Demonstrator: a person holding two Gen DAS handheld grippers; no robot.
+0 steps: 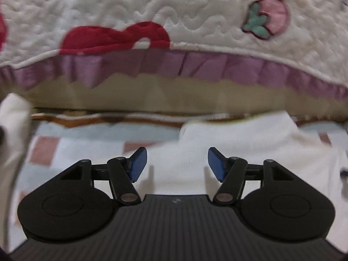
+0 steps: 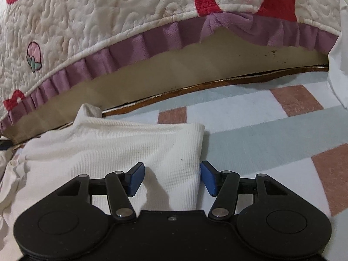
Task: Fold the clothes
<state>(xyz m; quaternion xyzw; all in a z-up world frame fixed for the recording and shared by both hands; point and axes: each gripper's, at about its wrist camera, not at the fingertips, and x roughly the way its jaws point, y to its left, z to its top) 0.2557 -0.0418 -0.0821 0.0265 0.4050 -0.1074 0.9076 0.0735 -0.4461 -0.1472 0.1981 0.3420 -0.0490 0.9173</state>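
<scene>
White ribbed garment (image 2: 121, 150) lies on a checked floor mat (image 2: 250, 134) of pale blue, white and terracotta squares, just in front of a bed whose quilted cover (image 2: 91, 21) with a purple frill (image 2: 130, 50) hangs over the side. In the right wrist view the garment is folded into a thick pad; its long axis runs from left to right across the picture, and its right-hand folded edge ends just inside the right claw (image 2: 172, 179). That claw stands well open, one blue pad over the cloth and the other at the edge beside the mat, neither pressing, so it holds nothing. The left claw (image 1: 177, 165) is likewise well open and empty, hovering above white fabric (image 1: 239, 143) that lies ahead and to its right. The right claw looks the nearer to a graspable edge, since the fold sits between its pads, so the next pinch probably falls to it, with the left needing to travel towards the cloth's far end. The right view shows the weave sharply, a loose bunched portion at the lower left, and the gold-trimmed mat border. The left view is smeared by motion, but it alone shows a pale cloth shape (image 1: 13, 130) at its left margin; what that is I cannot tell.
</scene>
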